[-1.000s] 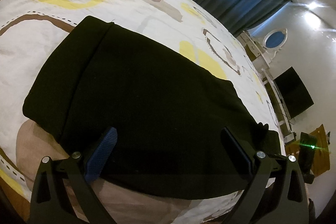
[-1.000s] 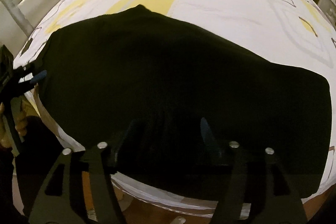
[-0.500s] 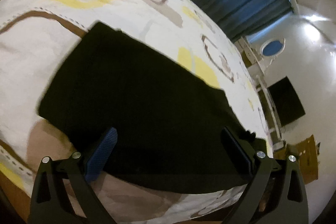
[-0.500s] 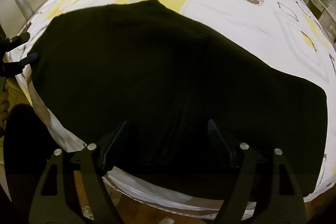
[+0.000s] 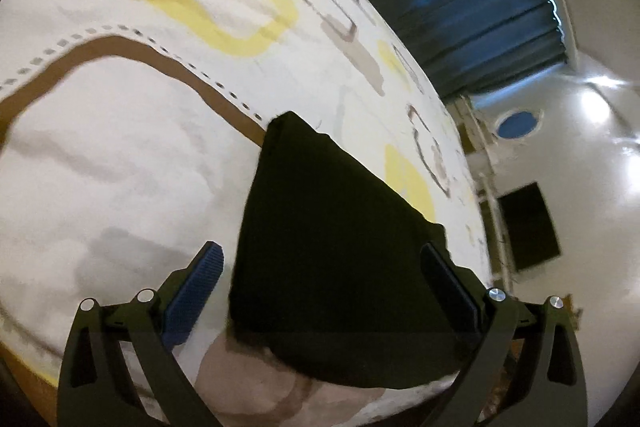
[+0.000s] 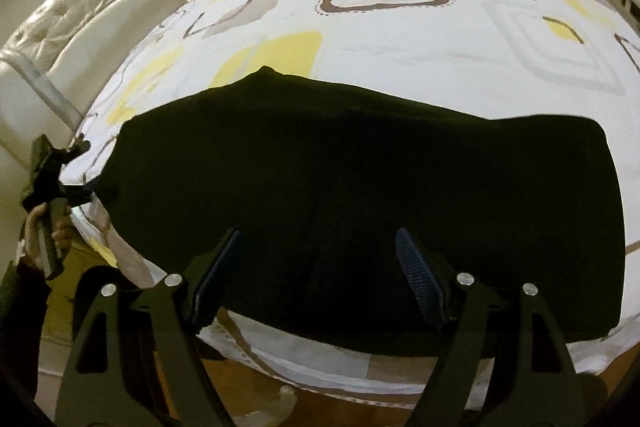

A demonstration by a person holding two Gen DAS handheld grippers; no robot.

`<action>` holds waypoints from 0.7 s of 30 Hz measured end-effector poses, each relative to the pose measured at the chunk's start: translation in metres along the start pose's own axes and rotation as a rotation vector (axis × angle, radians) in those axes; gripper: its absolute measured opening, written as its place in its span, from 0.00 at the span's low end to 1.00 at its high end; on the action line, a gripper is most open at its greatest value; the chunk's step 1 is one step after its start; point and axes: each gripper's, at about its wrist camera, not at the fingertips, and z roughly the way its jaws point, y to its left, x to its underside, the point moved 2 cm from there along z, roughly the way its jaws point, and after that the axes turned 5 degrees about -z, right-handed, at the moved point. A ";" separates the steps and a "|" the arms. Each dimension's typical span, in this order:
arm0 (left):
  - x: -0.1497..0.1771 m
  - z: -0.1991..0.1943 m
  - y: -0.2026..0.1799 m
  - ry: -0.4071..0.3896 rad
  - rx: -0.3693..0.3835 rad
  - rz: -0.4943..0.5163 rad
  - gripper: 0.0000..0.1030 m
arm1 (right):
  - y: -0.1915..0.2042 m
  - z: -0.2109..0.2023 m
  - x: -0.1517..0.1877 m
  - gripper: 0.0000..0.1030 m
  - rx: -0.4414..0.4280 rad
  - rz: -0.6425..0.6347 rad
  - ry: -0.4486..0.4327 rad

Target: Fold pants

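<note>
The black pants lie flat on the patterned bed cover, already folded into a broad dark band close to the near edge of the bed, with the long axis running left to right across the right wrist view. The right hand-held gripper hovers over the middle of the near long edge, tilted steeply down at the cloth; its jaws stand wide and nothing is pinched between them, though the fabric fills the gap behind the pads. The left hand-held gripper sits at the band's left short end, and from its own camera the pants stretch away ahead and to the right, so it looks along the length, not across it. Its jaws are also spread wide, the blue pad over bare cover just beside the cloth's near corner, the other pad over the dark fabric; no cloth is gripped. In the right wrist view this left tool shows at the far left, held by a hand at the bed's corner, just beside the pants' end and apparently not touching it. By my reading the left hand is the nearer one to a short end, so the next fold, end over end along the long axis, would start from there, while the right is placed to steady or lift the middle.
</note>
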 end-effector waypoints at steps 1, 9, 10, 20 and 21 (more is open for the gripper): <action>-0.003 0.003 0.001 0.021 0.006 0.004 0.95 | -0.001 0.000 0.000 0.76 -0.008 0.009 0.004; -0.025 0.021 0.004 0.144 0.022 0.063 0.95 | -0.001 0.002 0.006 0.77 -0.062 0.051 0.031; -0.023 0.022 0.002 0.163 0.029 0.082 0.95 | -0.002 0.003 0.007 0.77 -0.068 0.058 0.033; -0.020 0.034 0.000 0.230 0.215 0.045 0.95 | 0.003 0.010 0.010 0.77 -0.105 0.081 0.056; -0.020 0.038 0.000 0.239 0.203 0.050 0.95 | 0.003 0.011 0.010 0.77 -0.106 0.083 0.058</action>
